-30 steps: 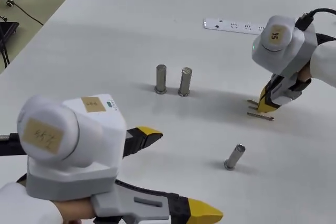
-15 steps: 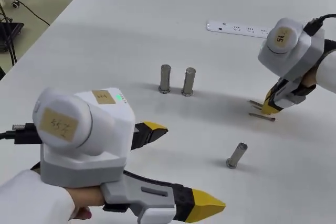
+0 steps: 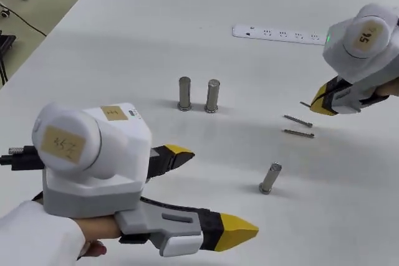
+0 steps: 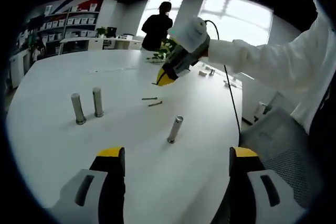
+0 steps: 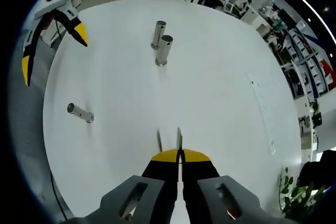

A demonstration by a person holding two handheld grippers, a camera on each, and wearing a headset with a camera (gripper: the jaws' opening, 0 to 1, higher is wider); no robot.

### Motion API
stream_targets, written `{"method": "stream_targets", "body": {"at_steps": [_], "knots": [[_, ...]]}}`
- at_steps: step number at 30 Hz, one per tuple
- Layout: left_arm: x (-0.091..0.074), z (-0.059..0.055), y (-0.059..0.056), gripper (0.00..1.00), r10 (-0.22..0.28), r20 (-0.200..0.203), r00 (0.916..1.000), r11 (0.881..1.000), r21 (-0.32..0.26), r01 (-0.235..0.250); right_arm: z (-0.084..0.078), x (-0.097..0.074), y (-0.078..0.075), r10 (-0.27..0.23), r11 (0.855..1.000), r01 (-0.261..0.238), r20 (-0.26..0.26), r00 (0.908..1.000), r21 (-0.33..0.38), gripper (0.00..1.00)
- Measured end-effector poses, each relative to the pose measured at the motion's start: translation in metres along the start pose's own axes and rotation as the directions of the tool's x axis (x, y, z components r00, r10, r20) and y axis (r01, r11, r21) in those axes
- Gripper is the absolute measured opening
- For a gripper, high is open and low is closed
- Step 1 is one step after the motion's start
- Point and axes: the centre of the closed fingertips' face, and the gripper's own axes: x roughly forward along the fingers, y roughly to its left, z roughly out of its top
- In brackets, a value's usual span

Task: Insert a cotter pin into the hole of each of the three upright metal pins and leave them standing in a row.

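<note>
Two upright metal pins (image 3: 184, 93) (image 3: 212, 96) stand side by side at mid-table. A third metal pin (image 3: 270, 178) stands apart, nearer to me and to the right. Two cotter pins (image 3: 298, 120) (image 3: 298, 133) lie on the white table between it and my right gripper (image 3: 317, 105). That gripper hangs above the table, shut on another cotter pin (image 5: 179, 139) that pokes out past its yellow tips. My left gripper (image 3: 212, 194) hovers low at the near left, open and empty, with the lone metal pin (image 4: 175, 129) ahead of it.
A white power strip (image 3: 280, 32) lies at the far side of the table. The table's left edge (image 3: 56, 26) drops to the floor. A person (image 4: 157, 24) stands beyond the table, and a grey chair (image 4: 278, 129) sits at its side.
The right gripper has risen up and to the right off the table with one cotter pin in its tips; two stay lying there. The left gripper has barely moved.
</note>
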Motion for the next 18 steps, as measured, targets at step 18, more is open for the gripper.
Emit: {"method": "stream_targets", "body": {"at_steps": [18], "knots": [[0.011, 0.043, 0.012, 0.6, -0.019, 0.056, 0.9982, 1.0, -0.015, 0.02, 0.045, -0.046, 0.041, -0.085, 0.995, 0.096, 0.265, 0.9606, -0.026, 0.0]]}}
